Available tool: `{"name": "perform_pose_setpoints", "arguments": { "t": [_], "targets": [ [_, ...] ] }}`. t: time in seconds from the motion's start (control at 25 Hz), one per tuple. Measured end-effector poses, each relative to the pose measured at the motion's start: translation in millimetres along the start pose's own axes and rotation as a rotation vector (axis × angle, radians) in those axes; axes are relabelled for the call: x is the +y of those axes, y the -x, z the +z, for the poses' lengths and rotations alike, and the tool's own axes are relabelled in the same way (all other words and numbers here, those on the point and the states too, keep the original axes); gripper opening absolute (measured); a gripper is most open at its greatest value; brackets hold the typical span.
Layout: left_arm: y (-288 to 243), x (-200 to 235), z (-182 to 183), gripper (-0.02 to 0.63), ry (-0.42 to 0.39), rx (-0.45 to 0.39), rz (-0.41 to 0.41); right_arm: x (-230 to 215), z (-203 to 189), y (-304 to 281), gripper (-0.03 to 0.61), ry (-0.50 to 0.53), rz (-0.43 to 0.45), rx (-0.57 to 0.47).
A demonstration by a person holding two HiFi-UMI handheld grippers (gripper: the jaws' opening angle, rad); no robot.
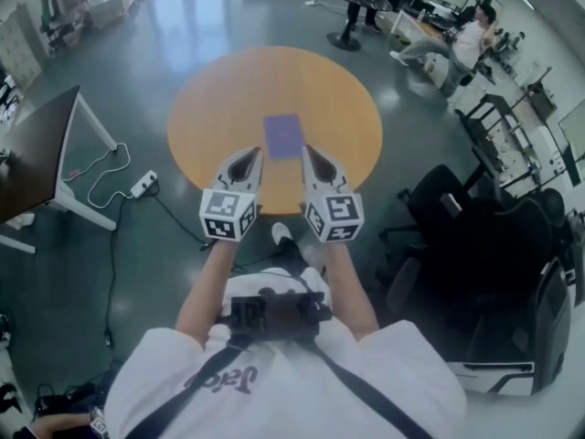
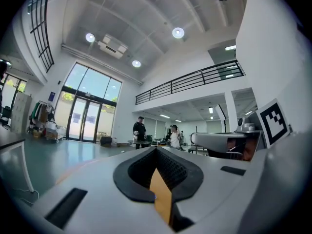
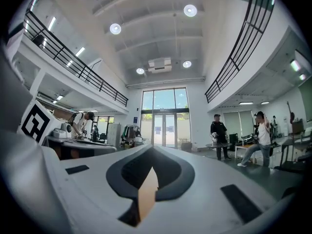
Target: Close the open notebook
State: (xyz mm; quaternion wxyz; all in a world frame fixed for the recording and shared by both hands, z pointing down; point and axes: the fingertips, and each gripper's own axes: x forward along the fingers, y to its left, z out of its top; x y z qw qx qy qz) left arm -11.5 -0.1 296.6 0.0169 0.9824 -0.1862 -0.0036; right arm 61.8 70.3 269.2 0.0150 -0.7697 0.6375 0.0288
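A: What's around the work area?

B: A round orange table [image 1: 196,108] stands on a glossy grey-green floor [image 1: 137,26]. To the left there's a dark-topped desk [image 1: 37,154] on white legs, with a power strip [image 1: 143,185] and its cable [image 1: 108,176] on the floor between desk and table. To the right, black office chairs [image 1: 448,210] crowd near the table's edge. Farther off, a seated person [image 1: 464,44] and a standing one [image 1: 358,7] are well apart from the table.

A: Anything in the way on the tabletop?

B: Only the notebook [image 1: 283,135] lies on it.

A: How does it look?

B: One plain purple face, lying flat and square to the person; it looks closed. It sits near the table's middle, slightly toward the near side.

A: And the grippers?

B: The left gripper [image 1: 249,161] and the right gripper [image 1: 315,163] flank the notebook's near corners in the head view. The left gripper view has its jaws [image 2: 157,152] pressed together with nothing between them; the right gripper view shows the same [image 3: 152,150]. Both views look level across the hall and do not take in the tabletop, so I can't tell from them how near the tips are to the notebook.

A: Room to move?

B: Bare tabletop rings the notebook on every side, widest beyond it. The near rim lies under the grippers' marker cubes.
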Motion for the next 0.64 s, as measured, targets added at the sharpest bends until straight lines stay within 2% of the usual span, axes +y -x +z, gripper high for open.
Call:
{"name": "perform_pose_setpoints", "arguments": {
  "t": [0.24,0.64],
  "targets": [
    [-4.4,-5.4,1.3,0.011,0.005,-0.009,-0.013,0.2,0.6,-0.6,0.012,0.001,0.007,-0.016],
    [-21.0,1.3,-5.5,0.012,0.020,0.002,0.007,-10.5,-10.1,-15.1,0.011,-0.005,0.002,0.024]
  ]
}}
